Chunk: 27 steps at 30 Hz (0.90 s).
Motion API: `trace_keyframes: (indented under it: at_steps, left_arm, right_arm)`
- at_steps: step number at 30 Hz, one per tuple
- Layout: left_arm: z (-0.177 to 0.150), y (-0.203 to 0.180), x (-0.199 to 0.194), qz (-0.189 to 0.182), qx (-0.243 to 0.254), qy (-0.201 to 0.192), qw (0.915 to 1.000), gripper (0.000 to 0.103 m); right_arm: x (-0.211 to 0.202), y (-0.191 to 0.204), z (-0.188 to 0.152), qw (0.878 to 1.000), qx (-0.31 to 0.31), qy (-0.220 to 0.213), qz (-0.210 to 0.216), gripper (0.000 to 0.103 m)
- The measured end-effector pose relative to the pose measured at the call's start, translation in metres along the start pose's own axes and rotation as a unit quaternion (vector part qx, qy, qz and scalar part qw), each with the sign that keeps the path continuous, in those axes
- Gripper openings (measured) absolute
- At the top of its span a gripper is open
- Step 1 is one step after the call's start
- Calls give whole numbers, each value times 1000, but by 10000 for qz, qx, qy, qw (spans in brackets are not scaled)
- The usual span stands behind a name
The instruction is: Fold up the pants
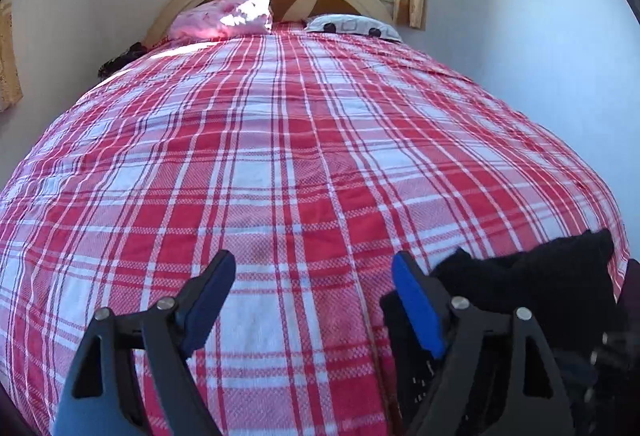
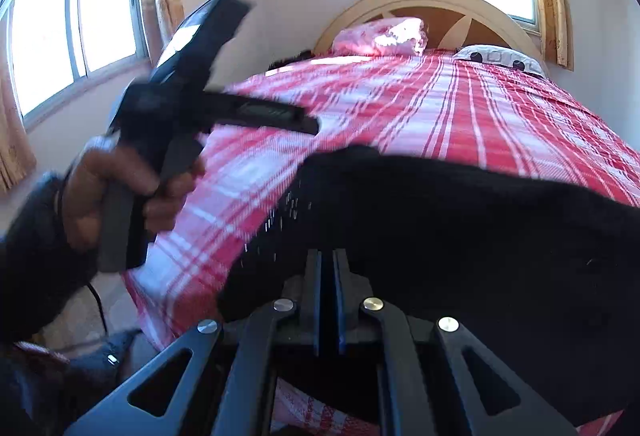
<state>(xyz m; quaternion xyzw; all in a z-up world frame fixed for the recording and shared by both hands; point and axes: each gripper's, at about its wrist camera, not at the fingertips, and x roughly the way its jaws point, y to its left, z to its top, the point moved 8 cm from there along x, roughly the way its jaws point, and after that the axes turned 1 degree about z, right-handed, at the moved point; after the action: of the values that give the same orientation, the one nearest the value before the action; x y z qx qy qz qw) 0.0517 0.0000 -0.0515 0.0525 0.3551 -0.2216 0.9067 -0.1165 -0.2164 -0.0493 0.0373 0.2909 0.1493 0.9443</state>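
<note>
Black pants are lying bunched at the foot end of the bed, on its red and white checked cover, far from the headboard. You are holding your right gripper with its blue pads nearly together, pinching an edge of the pants between them. You are keeping your left gripper spread wide over the bare cover just beside the pants, with nothing between its fingers. Your left hand is wrapping round that tool's handle, near the bed's side edge. Two pillows are resting against the headboard.
</note>
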Motion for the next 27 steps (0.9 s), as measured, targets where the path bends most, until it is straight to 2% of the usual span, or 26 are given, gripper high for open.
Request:
trace_keyframes:
  at_steps: [2, 4, 6, 9, 10, 12, 15, 19, 22, 27]
  left_arm:
    - [-22, -21, -20, -238, 465, -143, 9985, 82]
    - [-47, -51, -33, -373, 1010, -252, 9939, 82]
    - [-66, -73, -41, -484, 1304, -397, 9895, 82]
    - [-81, -92, -30, -402, 1514, -353, 9870, 80]
    - [-85, -96, -25, -463, 1469, -287, 9877, 71]
    - [-91, -98, -20, -545, 1382, -206, 9887, 64]
    - [-94, -97, -19, -465, 1378, -339, 9888, 64]
    - [-96, -89, -12, -737, 896, -129, 9932, 64]
    - [-96, -91, -12, -654, 1031, -147, 9924, 64]
    - [-95, -89, -8, -762, 889, -65, 9931, 64]
  right_arm:
    - [-6, -9, 22, 9993, 198, -82, 301, 6]
    - [-3, -18, 52, 9973, 230, 44, 690, 6]
    - [4, -19, 80, 9935, 102, 152, 1125, 6]
    - [32, -12, 112, 9722, -40, 883, 2170, 10]
    - [48, -13, 118, 9681, -101, 1184, 2206, 13]
    - [78, -11, 122, 9577, -228, 1796, 2235, 14]
    - [100, -2, 119, 9436, -360, 2248, 2405, 15]
    - [127, 7, 102, 9233, -1015, 2912, 2291, 16]
    - [142, 5, 86, 9050, -1348, 3364, 2227, 16]
    - [154, 2, 63, 8856, -1871, 3724, 2048, 15]
